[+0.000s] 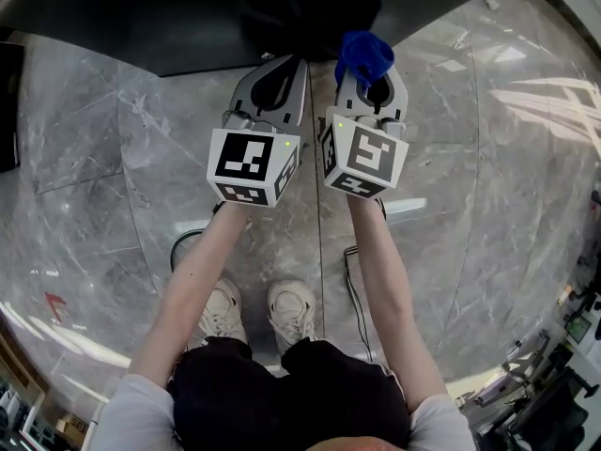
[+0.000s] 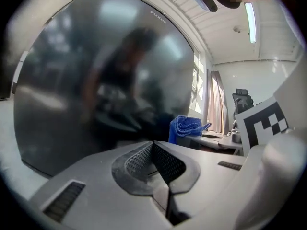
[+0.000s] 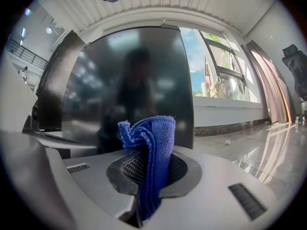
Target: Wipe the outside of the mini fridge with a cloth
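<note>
A: Starting closest to the head camera, what do you see?

B: Two bare forearms run up from the bottom of the frame, with a pair of pale shoes [image 1: 258, 313] between them on the grey marble floor [image 1: 84, 139]. Above the arms, in mid frame, sit the two marker cubes, the left one [image 1: 252, 165] beside the right one [image 1: 364, 160].

A: And the left gripper [image 1: 279, 62]?

B: It is just above its cube, pointing to the top of the frame. In its own view the left gripper [image 2: 153, 145] has both ribbed pads pressed together along a seam, with nothing between them.

A: The right one?

B: The right gripper [image 1: 372, 71] sits beside it, a little right of centre. In its own view the right gripper [image 3: 149, 152] is clamped on a blue cloth [image 3: 153, 138], which stands up out of the pads in a crumpled fold.

A: Where is the cloth from above?

B: The cloth [image 1: 364, 54] bunches at the jaw tips, top centre, right at the dark edge of the mini fridge [image 1: 169, 17]. I cannot tell whether they touch. It also shows at centre right of the left gripper view [image 2: 184, 127].

A: And the fridge itself?

B: Its glossy dark door fills the left and centre of the left gripper view [image 2: 96, 71] and stands at the centre of the right gripper view [image 3: 129, 80], behind the cloth. Windows lie to the right beyond it.
</note>
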The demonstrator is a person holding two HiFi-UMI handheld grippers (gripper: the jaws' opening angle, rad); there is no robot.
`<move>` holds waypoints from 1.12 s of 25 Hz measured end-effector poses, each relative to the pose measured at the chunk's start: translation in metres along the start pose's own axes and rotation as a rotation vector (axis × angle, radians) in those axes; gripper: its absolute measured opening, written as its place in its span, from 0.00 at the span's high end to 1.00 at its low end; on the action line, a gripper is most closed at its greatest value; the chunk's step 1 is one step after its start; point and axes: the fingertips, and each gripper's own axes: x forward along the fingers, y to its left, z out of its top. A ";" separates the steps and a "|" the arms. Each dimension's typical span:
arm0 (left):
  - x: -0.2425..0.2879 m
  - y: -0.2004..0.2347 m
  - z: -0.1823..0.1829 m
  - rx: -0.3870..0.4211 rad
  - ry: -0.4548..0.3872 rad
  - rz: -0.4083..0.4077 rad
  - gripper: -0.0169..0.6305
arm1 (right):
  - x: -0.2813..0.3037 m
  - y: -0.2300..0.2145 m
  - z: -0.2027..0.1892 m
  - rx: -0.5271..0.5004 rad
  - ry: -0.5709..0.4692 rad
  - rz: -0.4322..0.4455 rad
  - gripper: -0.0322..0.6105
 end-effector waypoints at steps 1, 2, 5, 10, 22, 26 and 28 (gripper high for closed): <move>0.003 -0.003 -0.001 -0.001 0.003 -0.007 0.97 | 0.000 -0.004 -0.001 -0.001 0.000 -0.008 0.87; 0.005 -0.005 -0.002 0.000 0.006 -0.012 0.97 | 0.000 -0.009 -0.001 0.004 0.000 -0.018 0.87; 0.012 -0.012 -0.004 0.007 0.008 -0.027 0.97 | 0.002 -0.024 -0.005 0.024 0.004 -0.056 0.87; 0.014 -0.013 -0.008 0.009 0.007 -0.021 0.97 | 0.004 -0.045 -0.012 0.041 0.012 -0.107 0.87; 0.018 -0.015 -0.007 0.032 0.005 -0.015 0.97 | 0.006 -0.077 -0.017 0.041 0.028 -0.174 0.87; 0.017 -0.016 -0.008 0.040 0.008 -0.017 0.97 | 0.008 -0.091 -0.018 0.069 0.041 -0.214 0.87; 0.017 -0.015 -0.008 0.036 0.008 -0.013 0.97 | 0.008 -0.096 -0.016 0.076 0.039 -0.224 0.87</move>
